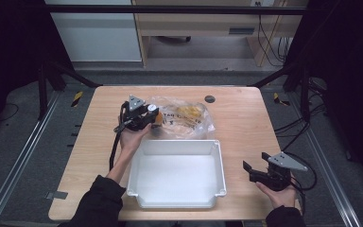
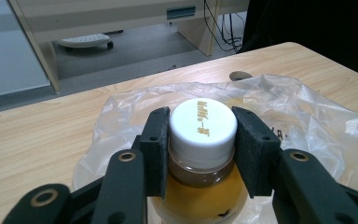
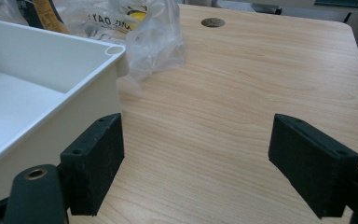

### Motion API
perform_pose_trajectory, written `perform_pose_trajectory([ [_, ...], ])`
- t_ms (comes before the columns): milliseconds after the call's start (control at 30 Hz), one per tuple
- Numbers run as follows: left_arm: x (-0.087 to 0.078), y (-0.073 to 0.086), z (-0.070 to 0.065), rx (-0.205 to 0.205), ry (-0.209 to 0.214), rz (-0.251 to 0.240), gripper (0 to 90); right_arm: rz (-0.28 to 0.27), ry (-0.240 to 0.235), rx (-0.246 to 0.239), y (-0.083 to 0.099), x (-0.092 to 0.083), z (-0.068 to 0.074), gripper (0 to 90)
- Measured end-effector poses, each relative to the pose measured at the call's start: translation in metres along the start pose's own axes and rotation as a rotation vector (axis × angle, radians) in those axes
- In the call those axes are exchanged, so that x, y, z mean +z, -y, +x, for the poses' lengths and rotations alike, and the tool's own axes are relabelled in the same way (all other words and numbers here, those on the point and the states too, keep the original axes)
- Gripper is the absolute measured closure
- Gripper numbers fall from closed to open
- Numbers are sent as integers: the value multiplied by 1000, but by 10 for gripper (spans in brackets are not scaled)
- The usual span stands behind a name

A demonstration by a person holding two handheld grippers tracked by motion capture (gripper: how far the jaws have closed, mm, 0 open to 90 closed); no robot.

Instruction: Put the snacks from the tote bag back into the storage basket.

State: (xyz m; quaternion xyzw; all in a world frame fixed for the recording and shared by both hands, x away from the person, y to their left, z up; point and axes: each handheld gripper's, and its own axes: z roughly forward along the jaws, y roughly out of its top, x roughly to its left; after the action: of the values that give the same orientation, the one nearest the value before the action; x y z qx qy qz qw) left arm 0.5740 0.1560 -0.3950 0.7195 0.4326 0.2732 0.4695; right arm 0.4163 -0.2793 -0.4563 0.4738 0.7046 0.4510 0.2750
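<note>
Clear plastic bottle of amber liquid with white screw cap, clamped at its neck by the left hand-held gripper, over a crumpled clear plastic bag; white plastic bin just beside; right hand-held gripper released, above the wooden tabletop

bottle base cut off below, bag contents unclear

Your black left gripper, amber bottle with white cap lettered gold, clear bag, white tray, pale wood-grain table
</note>
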Motion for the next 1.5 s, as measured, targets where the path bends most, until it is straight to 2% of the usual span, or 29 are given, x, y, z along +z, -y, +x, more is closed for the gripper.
perform_pose_trajectory([
  [233,-5,-3,2,-10,-3,-18,588,2,-1,-3,0,0,0,184],
  [600,-19,-14,1,4,-9,-46,588,1,0,-1,0,0,0,184],
  [1333,-50,-50,-5,18,-21,-133,588,-5,2,-1,-1,-1,0,186],
  [1500,-56,-57,-7,16,-10,-145,588,-6,1,0,-1,-1,0,186],
])
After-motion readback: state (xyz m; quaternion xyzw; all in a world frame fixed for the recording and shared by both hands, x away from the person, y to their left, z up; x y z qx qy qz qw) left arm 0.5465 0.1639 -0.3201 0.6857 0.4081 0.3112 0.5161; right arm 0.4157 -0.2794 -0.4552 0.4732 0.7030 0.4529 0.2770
